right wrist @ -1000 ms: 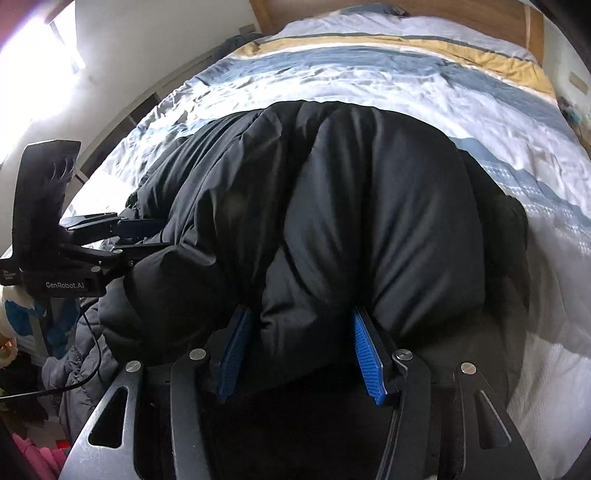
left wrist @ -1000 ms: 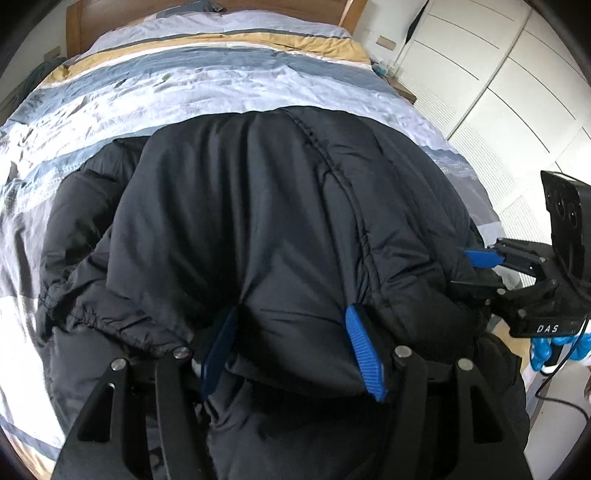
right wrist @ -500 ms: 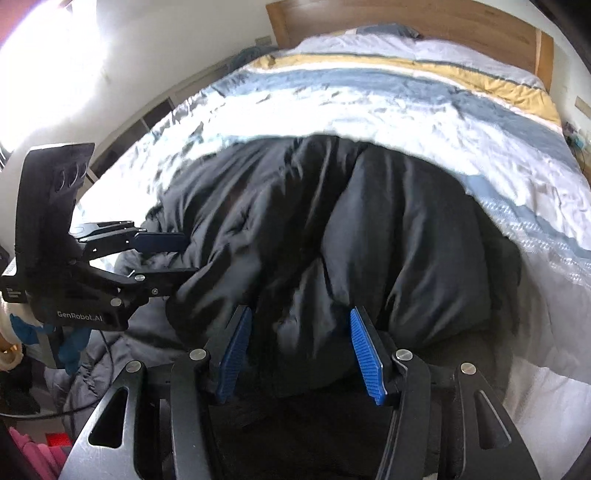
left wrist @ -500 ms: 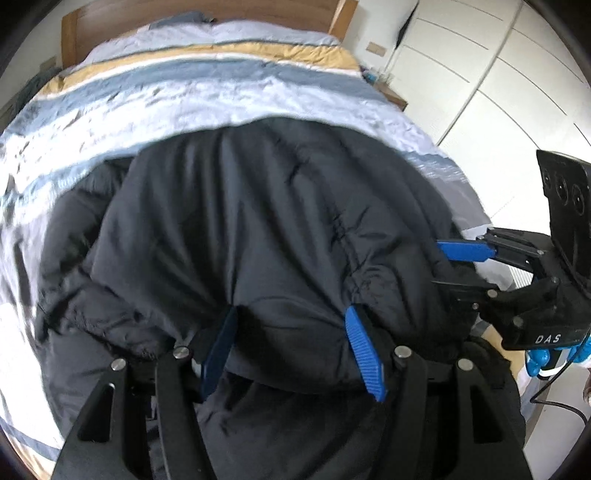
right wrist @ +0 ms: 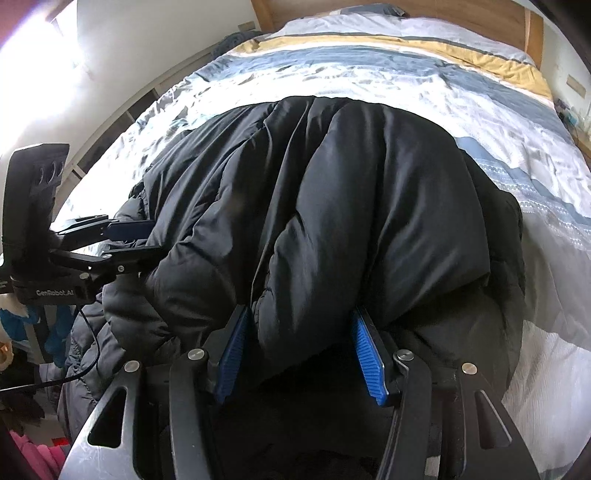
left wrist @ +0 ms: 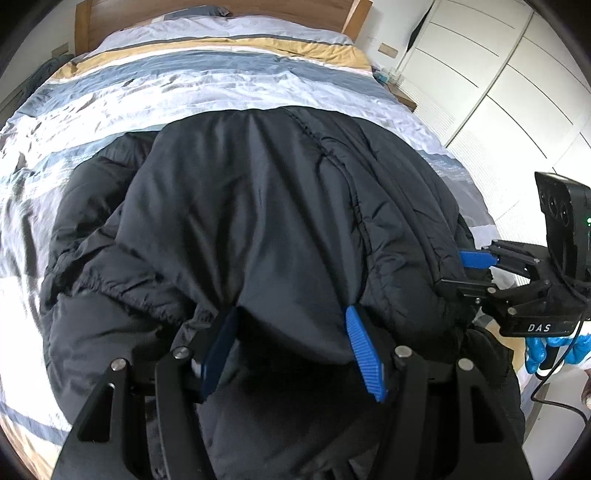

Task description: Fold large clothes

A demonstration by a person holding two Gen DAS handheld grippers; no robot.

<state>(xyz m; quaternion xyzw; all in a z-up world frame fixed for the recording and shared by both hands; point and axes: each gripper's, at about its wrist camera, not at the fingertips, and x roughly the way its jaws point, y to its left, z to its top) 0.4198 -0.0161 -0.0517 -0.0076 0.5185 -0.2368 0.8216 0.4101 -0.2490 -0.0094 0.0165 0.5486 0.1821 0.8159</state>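
Observation:
A big black puffer jacket [left wrist: 258, 229] lies bunched on the striped bed; it also fills the right wrist view [right wrist: 351, 206]. My left gripper [left wrist: 291, 332] has a thick fold of the jacket's near edge between its blue pads, jaws wide around the padding. My right gripper [right wrist: 301, 336] holds another thick fold the same way. Each gripper shows in the other's view: the right one [left wrist: 476, 266] at the jacket's right side, the left one [right wrist: 133, 240] at its left side.
The bed [left wrist: 221, 81] has a blue, white and yellow striped cover and a wooden headboard [left wrist: 214, 11]. White wardrobe doors [left wrist: 498, 85] stand to the right. A wall and bright window [right wrist: 55, 74] are on the left. Pink items [right wrist: 37, 454] lie on the floor.
Both grippers have lifted and carried the jacket's near edge, so more of the striped cover shows beyond it. Both grips are unchanged.

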